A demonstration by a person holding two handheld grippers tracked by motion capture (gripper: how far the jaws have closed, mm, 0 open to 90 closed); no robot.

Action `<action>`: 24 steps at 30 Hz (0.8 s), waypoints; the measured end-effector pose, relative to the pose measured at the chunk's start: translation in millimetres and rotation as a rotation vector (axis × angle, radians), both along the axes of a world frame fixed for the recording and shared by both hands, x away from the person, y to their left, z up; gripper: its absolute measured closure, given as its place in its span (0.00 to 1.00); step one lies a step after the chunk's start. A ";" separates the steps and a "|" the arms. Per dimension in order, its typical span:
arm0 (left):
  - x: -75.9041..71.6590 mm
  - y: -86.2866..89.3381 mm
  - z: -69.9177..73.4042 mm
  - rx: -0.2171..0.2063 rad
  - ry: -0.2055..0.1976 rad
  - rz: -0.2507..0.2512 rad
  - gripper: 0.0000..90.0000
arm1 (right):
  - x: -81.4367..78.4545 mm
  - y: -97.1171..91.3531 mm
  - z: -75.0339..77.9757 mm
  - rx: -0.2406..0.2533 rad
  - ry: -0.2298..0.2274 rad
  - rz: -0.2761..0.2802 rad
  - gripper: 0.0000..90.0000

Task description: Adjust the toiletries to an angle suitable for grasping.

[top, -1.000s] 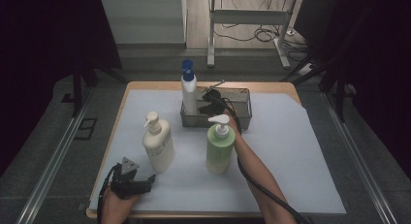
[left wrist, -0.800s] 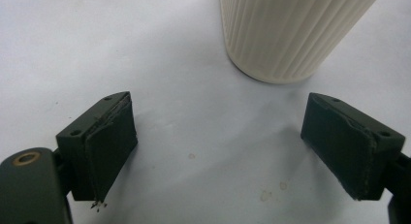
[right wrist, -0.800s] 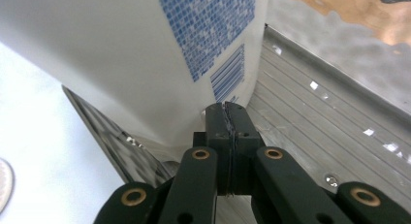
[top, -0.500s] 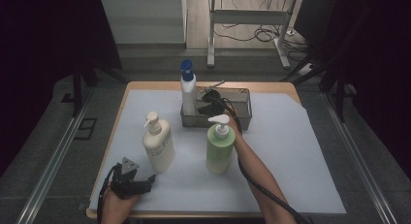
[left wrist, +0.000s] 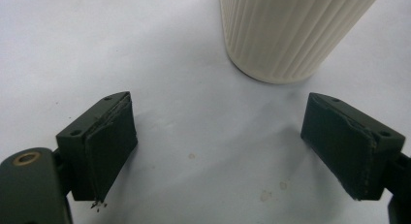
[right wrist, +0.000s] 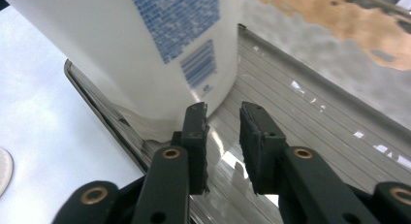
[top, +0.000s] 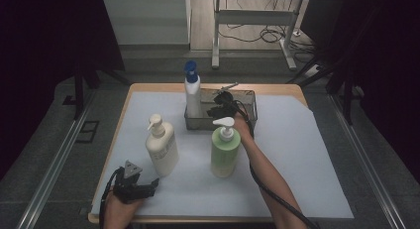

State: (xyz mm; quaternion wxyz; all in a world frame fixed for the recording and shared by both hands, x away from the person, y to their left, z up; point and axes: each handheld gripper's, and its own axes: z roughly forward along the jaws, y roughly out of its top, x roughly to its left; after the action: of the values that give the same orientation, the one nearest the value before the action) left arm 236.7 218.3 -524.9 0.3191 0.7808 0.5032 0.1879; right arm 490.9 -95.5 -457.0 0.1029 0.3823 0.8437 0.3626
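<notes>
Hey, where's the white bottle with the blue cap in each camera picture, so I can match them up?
High view: the blue-capped bottle stands at the far middle of the table, in the left end of the metal tray.
Right gripper view: its white labelled body is at upper left, standing in the tray's corner.
Left gripper view: this one looks at the cream ribbed bottle instead.
Shared landmark: the white sheet under everything.

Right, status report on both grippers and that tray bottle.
Right gripper jaws just opening, empty, inside metal tray. White blue-capped bottle upright in tray, released. Left gripper open near cream pump bottle. Green pump bottle beside right forearm.
</notes>
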 end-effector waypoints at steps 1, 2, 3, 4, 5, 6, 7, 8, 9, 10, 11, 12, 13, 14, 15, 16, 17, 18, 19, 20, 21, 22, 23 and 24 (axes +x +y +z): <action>0.0 0.0 0.0 0.000 0.000 0.000 0.14 | -0.5 -2.1 0.7 0.001 -0.004 -0.001 0.75; 0.0 0.0 0.0 0.000 0.000 0.000 0.14 | -1.4 -4.7 1.9 0.008 -0.005 -0.004 0.74; 0.0 0.0 0.0 0.000 0.000 0.000 0.14 | -2.2 -7.1 3.1 0.013 -0.009 -0.007 0.72; 0.0 -0.1 0.0 0.000 0.000 0.000 0.14 | -3.3 -9.6 4.5 0.016 -0.014 -0.010 0.70; -0.1 -0.1 -0.1 0.000 0.000 0.000 0.14 | -4.4 -11.6 5.7 0.021 -0.020 -0.013 0.67; -0.1 -0.1 -0.1 0.000 -0.001 0.000 0.14 | -5.6 -13.7 6.9 0.023 -0.024 -0.013 0.65; -0.2 -0.1 -0.1 0.000 -0.001 0.000 0.14 | -6.8 -15.5 8.0 0.022 -0.026 -0.013 0.63; -0.2 -0.2 -0.1 -0.001 -0.001 0.002 0.14 | -8.1 -17.2 9.0 0.020 -0.028 -0.014 0.60; -0.2 -0.2 -0.2 -0.001 -0.001 0.002 0.14 | -9.3 -19.1 10.1 0.018 -0.034 -0.014 0.58; -0.3 -0.2 -0.2 -0.001 -0.002 0.002 0.14 | -10.7 -21.0 11.5 0.024 -0.037 -0.019 0.56; -0.2 -0.2 -0.3 -0.002 -0.002 0.002 0.14 | -11.8 -22.9 12.8 0.030 -0.040 -0.020 0.54; -0.2 -0.2 -0.3 -0.002 -0.002 0.002 0.14 | -12.9 -24.6 14.2 0.033 -0.041 -0.020 0.52; -0.2 -0.2 -0.3 -0.001 -0.003 0.001 0.14 | -14.0 -25.9 15.5 0.033 -0.039 -0.015 0.50; -0.3 -0.2 -0.3 -0.002 -0.003 0.002 0.14 | -15.3 -27.1 16.8 0.034 -0.038 -0.013 0.48; -0.3 -0.2 -0.2 -0.001 -0.002 0.002 0.14 | -16.9 -28.3 18.2 0.034 -0.042 -0.009 0.46; -0.3 -0.2 -0.3 -0.002 -0.002 0.002 0.14 | -18.6 -29.5 19.5 0.035 -0.047 -0.005 0.45; -0.3 -0.2 -0.3 -0.002 -0.002 0.002 0.14 | -20.1 -30.8 20.7 0.036 -0.049 -0.002 0.43; -0.3 -0.2 -0.3 -0.002 -0.003 0.002 0.14 | -21.5 -32.1 21.6 0.034 -0.054 0.001 0.42; -0.4 -0.3 -0.3 -0.002 -0.003 0.002 0.14 | -23.1 -33.2 22.4 0.035 -0.056 0.001 0.41; -0.4 -0.3 -0.3 -0.002 -0.003 0.003 0.14 | -24.4 -34.8 23.1 0.033 -0.060 0.003 0.39; -0.4 -0.2 -0.3 -0.001 -0.003 0.002 0.14 | -25.7 -36.5 23.7 0.033 -0.064 0.003 0.38; -0.4 -0.2 -0.3 -0.002 -0.003 0.002 0.14 | -27.3 -39.0 24.3 0.035 -0.069 0.007 0.37; -0.4 -0.2 -0.3 -0.001 -0.002 0.002 0.14 | -28.6 -40.2 24.8 0.037 -0.067 0.003 0.36; -0.4 -0.2 -0.3 -0.002 -0.003 0.003 0.14 | -29.7 -42.2 25.2 0.037 -0.073 0.006 0.35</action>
State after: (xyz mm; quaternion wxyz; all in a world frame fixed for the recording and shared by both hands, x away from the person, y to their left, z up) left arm 236.3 218.0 -525.3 0.3203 0.7796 0.5039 0.1892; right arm 461.2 -137.7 -431.8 0.1253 0.3681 0.8337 0.3920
